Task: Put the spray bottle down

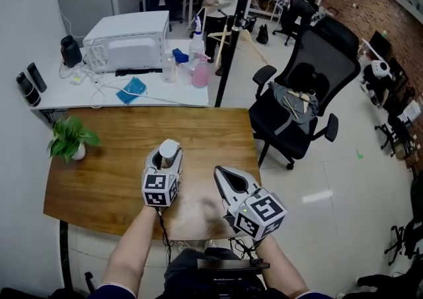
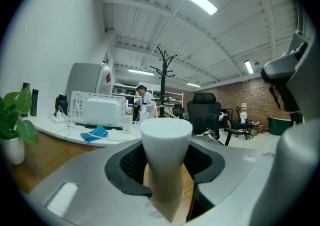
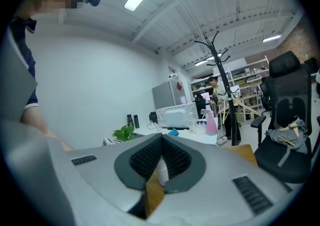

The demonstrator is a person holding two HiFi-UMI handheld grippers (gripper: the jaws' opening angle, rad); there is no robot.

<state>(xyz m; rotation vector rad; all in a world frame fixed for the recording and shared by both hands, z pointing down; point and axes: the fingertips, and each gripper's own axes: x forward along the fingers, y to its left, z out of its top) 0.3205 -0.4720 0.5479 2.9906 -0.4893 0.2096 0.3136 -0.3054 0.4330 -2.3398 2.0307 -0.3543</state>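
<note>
Spray bottle [image 2: 166,155] clamped upright in the left gripper [image 1: 169,155], over the wooden table [image 1: 99,178]; plain white, opaque, tapering body, contents can't be seen; right gripper [image 1: 221,174] alongside, jaws together, empty

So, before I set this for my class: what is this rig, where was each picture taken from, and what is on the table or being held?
There is no robot here: a person holds a two-jaw tool in each hand. One picture comes from a camera on the person's head, looking down. The other two cameras ride on the tools and look along their jaws. The left tool grips a white spray bottle over the wooden table. The right tool is shut and empty. A small potted plant stands near the table's left edge.
</note>
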